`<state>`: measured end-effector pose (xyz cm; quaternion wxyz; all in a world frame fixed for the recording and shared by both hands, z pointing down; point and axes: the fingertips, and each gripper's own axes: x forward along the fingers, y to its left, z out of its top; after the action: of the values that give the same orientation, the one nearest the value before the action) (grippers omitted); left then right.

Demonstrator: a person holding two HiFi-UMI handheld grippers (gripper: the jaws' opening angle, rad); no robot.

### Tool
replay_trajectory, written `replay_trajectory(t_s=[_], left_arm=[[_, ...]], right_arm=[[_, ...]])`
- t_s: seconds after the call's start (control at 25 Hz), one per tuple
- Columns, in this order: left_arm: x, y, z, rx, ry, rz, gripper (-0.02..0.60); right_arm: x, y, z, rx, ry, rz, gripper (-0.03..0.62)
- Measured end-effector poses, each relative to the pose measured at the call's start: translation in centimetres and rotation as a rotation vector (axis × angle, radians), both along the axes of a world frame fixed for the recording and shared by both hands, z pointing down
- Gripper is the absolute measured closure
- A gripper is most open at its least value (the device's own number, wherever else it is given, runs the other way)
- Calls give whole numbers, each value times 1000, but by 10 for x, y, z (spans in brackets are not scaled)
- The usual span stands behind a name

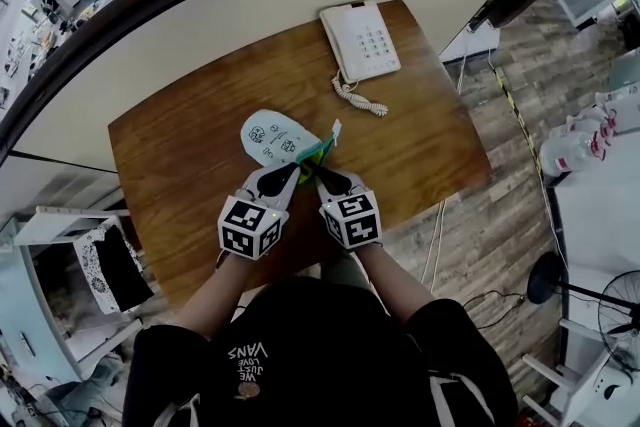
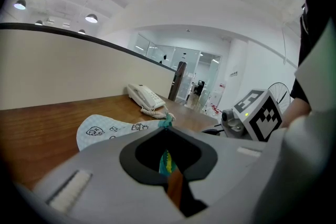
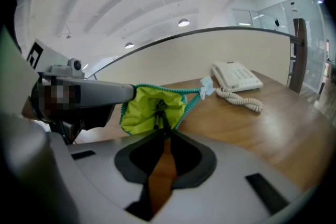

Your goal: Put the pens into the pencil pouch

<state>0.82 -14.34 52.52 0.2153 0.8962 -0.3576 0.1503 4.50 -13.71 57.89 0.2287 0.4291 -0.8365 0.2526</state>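
Note:
The white doodle-print pencil pouch lies mid-desk, its mouth facing me, and it rises beyond the jaws in the left gripper view. My left gripper is shut on the left rim of the mouth; teal zipper and yellow-green lining sit pinched between its jaws. The right gripper view shows the mouth held open, with bright green lining showing. A thin dark pen runs from my right gripper into that opening, the jaws closed narrowly on its rear end. In the head view the right gripper is just right of the left one.
A white desk telephone with a coiled cord stands at the far right of the wooden desk. A curved partition wall backs the desk. The pouch's pale zipper tag points toward the telephone.

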Motion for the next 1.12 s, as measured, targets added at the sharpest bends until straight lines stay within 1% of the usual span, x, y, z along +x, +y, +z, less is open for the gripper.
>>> replay_trajectory(t_s=[0.28,0.52,0.92,1.12], left_arm=[[0,0,5,0,-10,6,560],[2,-2,11,-4,-21,22,560],[3,-3,29,-29,-43,48,558],[5,0,38,-32,-58,74,558]], right_arm=[[8,4,-2,1,-2,30,545],[25,13,-10,12,2,91,545],[46,49,-10,-11,11,200,545],[51,64,-10,-15,19,237,545]])
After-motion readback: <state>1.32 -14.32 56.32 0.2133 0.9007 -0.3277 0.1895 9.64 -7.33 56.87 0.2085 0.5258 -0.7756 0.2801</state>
